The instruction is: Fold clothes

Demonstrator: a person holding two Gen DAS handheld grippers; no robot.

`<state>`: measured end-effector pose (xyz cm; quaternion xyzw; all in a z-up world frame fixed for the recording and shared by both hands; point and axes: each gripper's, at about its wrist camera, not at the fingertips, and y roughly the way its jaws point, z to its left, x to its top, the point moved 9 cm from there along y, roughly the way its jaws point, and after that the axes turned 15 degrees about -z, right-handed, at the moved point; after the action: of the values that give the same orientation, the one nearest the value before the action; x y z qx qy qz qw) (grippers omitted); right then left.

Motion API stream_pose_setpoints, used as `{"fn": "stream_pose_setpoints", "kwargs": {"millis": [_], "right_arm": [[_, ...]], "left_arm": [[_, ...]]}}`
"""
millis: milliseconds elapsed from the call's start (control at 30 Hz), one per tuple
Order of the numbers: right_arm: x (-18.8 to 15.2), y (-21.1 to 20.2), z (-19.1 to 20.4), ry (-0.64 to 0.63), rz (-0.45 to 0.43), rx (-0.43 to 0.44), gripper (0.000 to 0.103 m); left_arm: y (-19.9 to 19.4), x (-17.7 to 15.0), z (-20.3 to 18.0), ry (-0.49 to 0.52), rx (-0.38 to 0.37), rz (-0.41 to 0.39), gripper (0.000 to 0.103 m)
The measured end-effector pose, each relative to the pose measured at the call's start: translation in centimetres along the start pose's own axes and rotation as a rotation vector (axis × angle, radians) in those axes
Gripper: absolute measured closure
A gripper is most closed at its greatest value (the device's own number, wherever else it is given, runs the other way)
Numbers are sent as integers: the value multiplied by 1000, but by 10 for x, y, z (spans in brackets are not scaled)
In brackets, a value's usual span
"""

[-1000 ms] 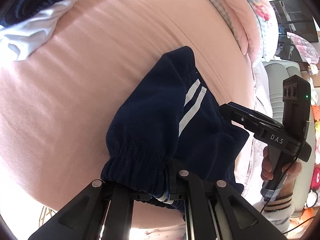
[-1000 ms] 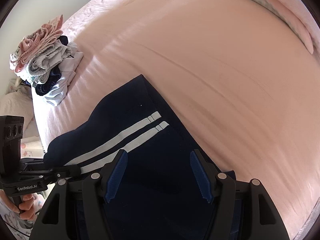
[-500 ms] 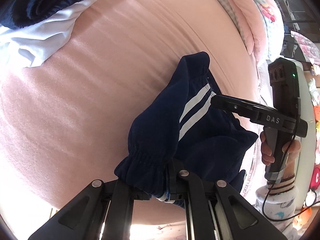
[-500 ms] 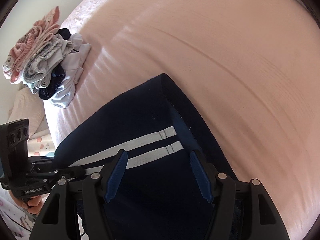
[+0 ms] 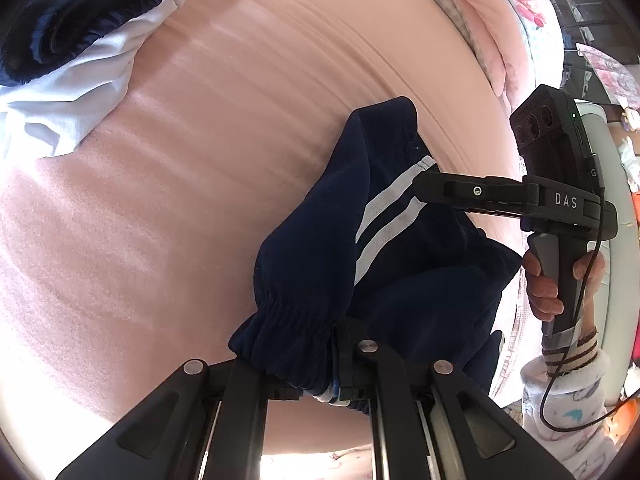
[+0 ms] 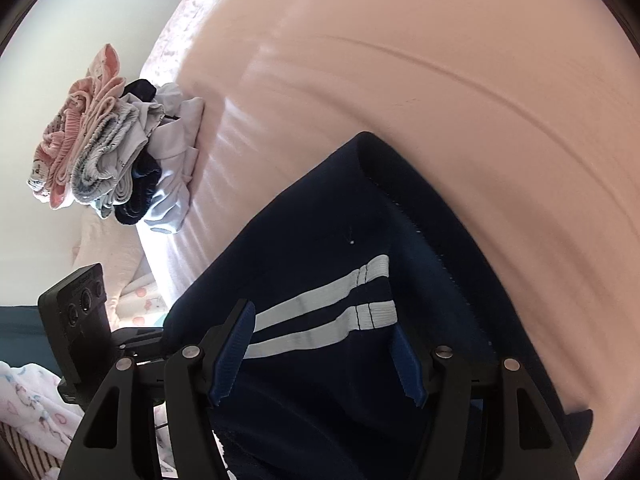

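Observation:
Navy shorts [image 5: 320,248] with two white side stripes lie bunched on the pink bed. My left gripper [image 5: 336,376] is shut on their elastic waistband at the near edge. My right gripper [image 6: 316,348] is open, its blue-padded fingers [image 6: 232,352] spread over the striped part of the navy shorts [image 6: 320,248]. In the left wrist view the right gripper [image 5: 424,188] reaches in from the right with its tips at the stripes.
A pile of folded clothes [image 6: 108,152] sits at the far left of the pink bedsheet [image 6: 400,60]; its navy and white pieces show in the left wrist view [image 5: 72,52]. A pink pillow [image 5: 488,20] lies at the bed's far side.
Both grippers have moved along the bed toward the clothes pile, dragging the shorts, which are more bunched. The left stays shut on the waistband; the right stays open.

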<state>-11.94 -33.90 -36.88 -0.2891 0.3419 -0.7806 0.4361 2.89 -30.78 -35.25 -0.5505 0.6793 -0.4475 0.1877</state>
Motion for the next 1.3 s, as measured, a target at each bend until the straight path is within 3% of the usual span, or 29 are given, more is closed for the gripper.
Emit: {"fn": "stream_pose_setpoints", "kwargs": {"millis": [367, 500, 600, 633, 700, 733, 867, 933, 1067, 1200, 1300], "right_arm": [[6, 13, -9, 237, -60, 78, 39], [7, 8, -21, 383, -108, 149, 39], [6, 4, -30, 483, -144, 166, 48], [4, 4, -32, 479, -150, 140, 58], [-2, 4, -39, 459, -158, 63, 91], [-5, 4, -42, 460, -170, 32, 101], [-8, 4, -40, 497, -238, 47, 101], [-7, 3, -35, 486, -268, 12, 101], [-4, 4, -13, 335, -342, -152, 97], [4, 4, 15, 171, -375, -224, 97], [6, 8, 34, 175, -376, -162, 97]], "left_arm": [[5, -6, 7, 3, 13, 7, 96], [5, -7, 9, -7, 18, 1, 96], [7, -9, 9, -14, 32, 1, 96], [8, -9, 9, -23, 34, 0, 96], [10, -9, 13, -59, 31, -3, 96], [11, -9, 15, -87, 26, -4, 96], [13, -10, 18, -114, 12, -6, 96], [12, -10, 18, -111, 15, -9, 96], [7, -10, 16, -102, 32, -4, 96], [-4, -9, 10, -84, 28, -6, 96], [-12, -7, 5, -75, 10, 0, 96]]}}
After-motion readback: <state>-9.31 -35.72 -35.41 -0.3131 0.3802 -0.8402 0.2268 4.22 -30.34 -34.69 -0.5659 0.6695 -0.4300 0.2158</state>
